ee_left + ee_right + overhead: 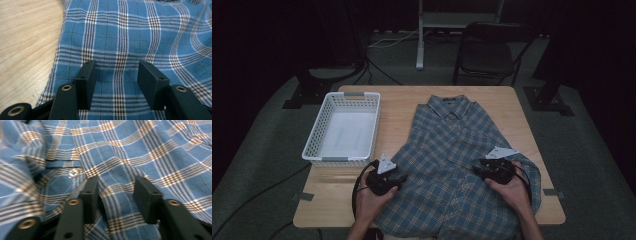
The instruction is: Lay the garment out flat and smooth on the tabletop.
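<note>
A blue plaid shirt (452, 150) lies spread on the wooden table (397, 100), collar toward the far edge, hem hanging over the near edge. My left gripper (402, 178) rests at the shirt's left edge. In the left gripper view its jaws (117, 66) stand apart over flat plaid cloth (125, 30), close to the hem beside bare wood. My right gripper (475, 170) is over the shirt's right side near a folded sleeve. In the right gripper view its jaws (116, 181) stand apart just above rumpled cloth (125, 145), with a white button (73, 172) to their left. Neither holds anything.
A white plastic basket (312, 145) stands empty on the table's left part, just beyond my left hand. A dark folding chair (489, 50) stands behind the table. Bare wood shows between basket and shirt (387, 125).
</note>
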